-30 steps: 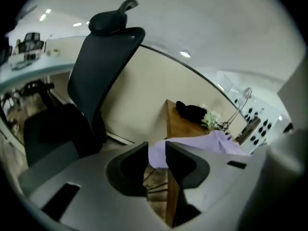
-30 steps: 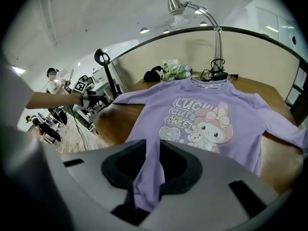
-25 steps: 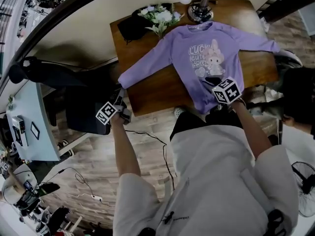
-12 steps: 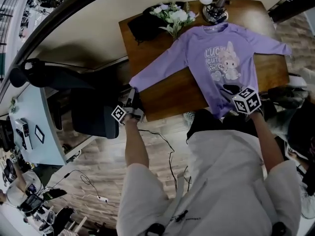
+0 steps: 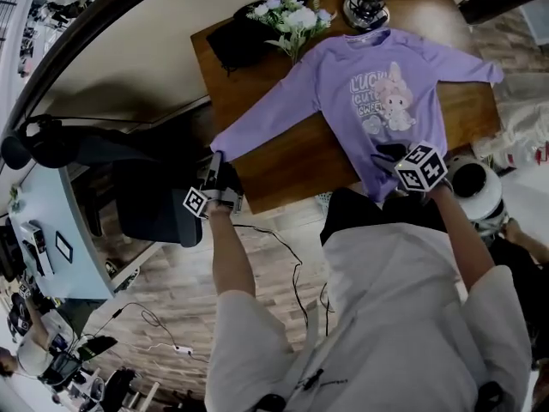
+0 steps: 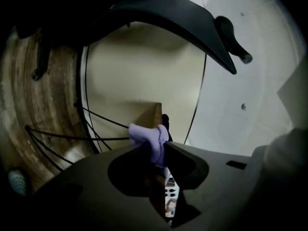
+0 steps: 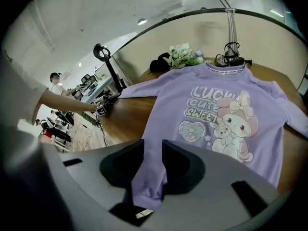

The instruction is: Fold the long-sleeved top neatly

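A purple long-sleeved top (image 5: 369, 84) with a cartoon rabbit print lies flat on the wooden table (image 5: 292, 161), both sleeves spread out. My left gripper (image 5: 214, 168) is level at the table's left corner. Its jaws are closing, and the left sleeve's cuff (image 6: 149, 137) is pinched between them (image 6: 156, 150). My right gripper (image 5: 390, 157) sits at the near hem, pointing down. Its jaws are opening a little, but the hem's left corner (image 7: 149, 186) still fills the gap between them (image 7: 153, 162). The print faces up (image 7: 226, 119).
White flowers (image 5: 287, 20), a black bundle (image 5: 236, 45) and a lamp base (image 5: 364, 11) stand along the table's far edge. A black office chair (image 5: 146, 200) is left of the table corner. A cable (image 5: 274, 247) trails on the wood floor.
My left gripper has come up to the sleeve cuff at the table's corner, rolled, and taken hold of it. The right gripper has stayed at the near hem.
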`<state>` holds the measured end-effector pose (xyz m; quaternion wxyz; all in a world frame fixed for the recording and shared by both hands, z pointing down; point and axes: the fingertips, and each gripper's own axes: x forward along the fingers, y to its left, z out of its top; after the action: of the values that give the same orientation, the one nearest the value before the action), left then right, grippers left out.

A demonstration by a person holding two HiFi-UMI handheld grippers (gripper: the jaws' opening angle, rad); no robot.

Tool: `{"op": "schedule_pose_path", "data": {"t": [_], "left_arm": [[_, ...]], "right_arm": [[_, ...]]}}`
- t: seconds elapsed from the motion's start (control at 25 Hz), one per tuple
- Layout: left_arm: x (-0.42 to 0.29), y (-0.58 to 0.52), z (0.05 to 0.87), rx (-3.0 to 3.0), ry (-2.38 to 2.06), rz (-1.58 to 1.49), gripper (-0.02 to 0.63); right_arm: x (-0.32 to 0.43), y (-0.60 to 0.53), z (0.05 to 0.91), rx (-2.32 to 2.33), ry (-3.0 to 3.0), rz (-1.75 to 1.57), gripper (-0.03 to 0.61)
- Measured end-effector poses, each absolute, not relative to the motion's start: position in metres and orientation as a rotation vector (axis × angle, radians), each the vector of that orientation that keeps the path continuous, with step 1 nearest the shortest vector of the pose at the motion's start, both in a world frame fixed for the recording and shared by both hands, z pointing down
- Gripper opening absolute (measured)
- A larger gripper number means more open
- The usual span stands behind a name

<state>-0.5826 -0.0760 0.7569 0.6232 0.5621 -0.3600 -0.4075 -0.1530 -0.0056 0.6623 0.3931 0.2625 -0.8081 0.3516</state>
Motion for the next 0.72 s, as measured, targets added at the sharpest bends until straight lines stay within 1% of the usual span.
{"op": "schedule_pose_path", "data": {"t": [0.2, 0.4, 0.52, 0.72], "left_arm": [[-0.592, -0.08, 0.716, 1.444, -0.953, -0.878, 0.103], [-0.591, -0.092, 0.652, 1.663, -1.164, -0.645, 0.103], [-0.578, -0.098, 0.607, 1.741, -1.287, -0.573, 0.101], [-0.554, -0.104, 0.552, 1.876, -1.61, -0.293, 0.1]], "right_arm": [[-0.149, -0.022, 0.658, 0.703, -2.072, 0.882, 0.123], [-0.152, -0.036, 0.651, 0.707, -2.11, 0.842, 0.123], [-0.155, -0.041, 0.645, 0.698, -2.145, 0.815, 0.123], [-0.151, -0.048, 0.636, 0.665, -2.197, 0.784, 0.123]]}}
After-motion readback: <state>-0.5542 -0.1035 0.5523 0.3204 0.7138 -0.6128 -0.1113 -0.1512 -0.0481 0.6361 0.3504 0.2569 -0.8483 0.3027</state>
